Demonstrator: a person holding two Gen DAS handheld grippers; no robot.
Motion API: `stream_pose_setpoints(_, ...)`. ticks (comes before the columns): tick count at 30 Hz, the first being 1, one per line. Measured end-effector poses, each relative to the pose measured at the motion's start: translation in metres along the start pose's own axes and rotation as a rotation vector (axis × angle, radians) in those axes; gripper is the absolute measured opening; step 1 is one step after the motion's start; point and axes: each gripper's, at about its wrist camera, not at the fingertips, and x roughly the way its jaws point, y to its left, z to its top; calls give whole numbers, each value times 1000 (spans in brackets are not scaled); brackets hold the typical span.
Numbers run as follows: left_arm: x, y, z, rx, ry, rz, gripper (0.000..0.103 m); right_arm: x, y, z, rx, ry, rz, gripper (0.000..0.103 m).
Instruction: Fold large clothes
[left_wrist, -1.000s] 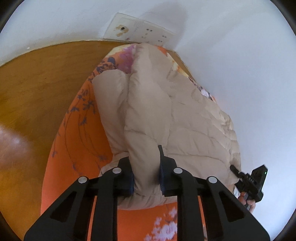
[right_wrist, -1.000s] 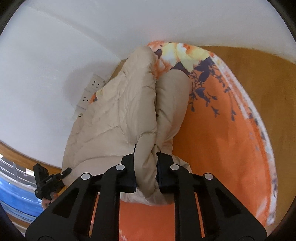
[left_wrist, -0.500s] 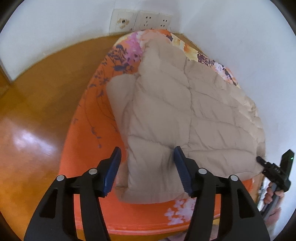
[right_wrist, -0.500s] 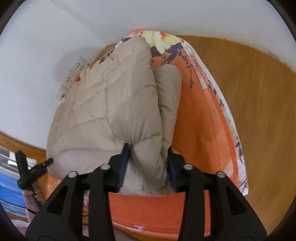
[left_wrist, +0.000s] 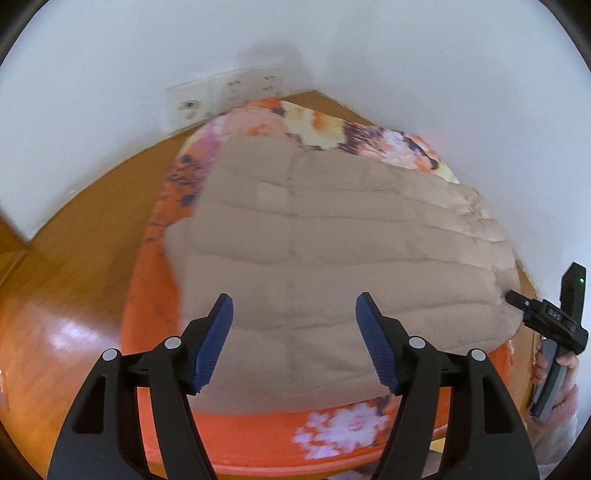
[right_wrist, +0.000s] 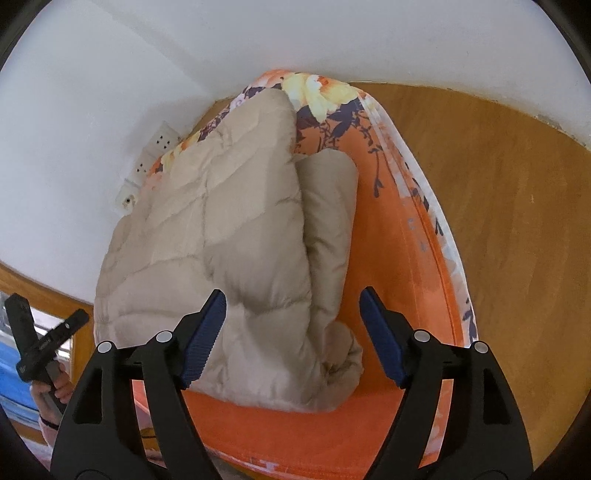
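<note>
A beige quilted padded coat (left_wrist: 332, 243) lies folded on an orange floral cloth (left_wrist: 332, 435) that covers a small table. My left gripper (left_wrist: 294, 343) is open and empty, raised above the coat's near edge. My right gripper (right_wrist: 293, 338) is open and empty above the other end of the coat (right_wrist: 240, 236), where a folded sleeve (right_wrist: 328, 229) lies along its right side on the orange cloth (right_wrist: 399, 258). The right gripper also shows in the left wrist view (left_wrist: 546, 321), beside the coat's right corner. The left gripper shows at the left edge of the right wrist view (right_wrist: 40, 343).
White walls meet in a corner behind the table, with wall sockets (left_wrist: 225, 92) low on one wall. A shiny wooden floor (left_wrist: 66, 288) lies to one side of the table, also seen in the right wrist view (right_wrist: 517, 221). A blue surface (right_wrist: 11, 387) shows at the far left.
Both grippers have let go of the coat, opened wide and pulled up and back. The coat has dropped and now lies flat and folded on the cloth.
</note>
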Motion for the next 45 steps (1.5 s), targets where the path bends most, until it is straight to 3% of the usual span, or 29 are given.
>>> stream_pose_setpoints(11, 46, -69, 2, 123, 60, -69, 67, 17, -14, 8, 10, 55, 68, 75)
stream_pose_setpoints(18, 67, -86, -7, 218, 68, 16, 67, 39, -15, 0, 11, 140, 200, 75)
stream_pose_setpoints(21, 75, -88, -11, 237, 82, 37, 67, 43, -15, -3, 5, 138, 242, 74)
stream_pose_setpoints(24, 84, -87, -11, 230, 91, 39, 67, 38, -18, -2, 19, 131, 286, 55)
stream_pose_setpoints(26, 87, -87, -13, 232, 91, 46, 67, 29, -20, -1, 24, 117, 342, 37)
stream_pose_setpoints(28, 90, -87, -15, 231, 91, 50, 67, 20, -16, 0, 19, 106, 384, 30)
stream_pose_setpoints(36, 97, -86, -18, 215, 78, 57, 67, -10, 23, 10, -45, 62, 462, 28)
stream_pose_setpoints(45, 95, -84, -18, 194, 88, 50, 68, -19, 51, 9, -92, 34, 407, 28)
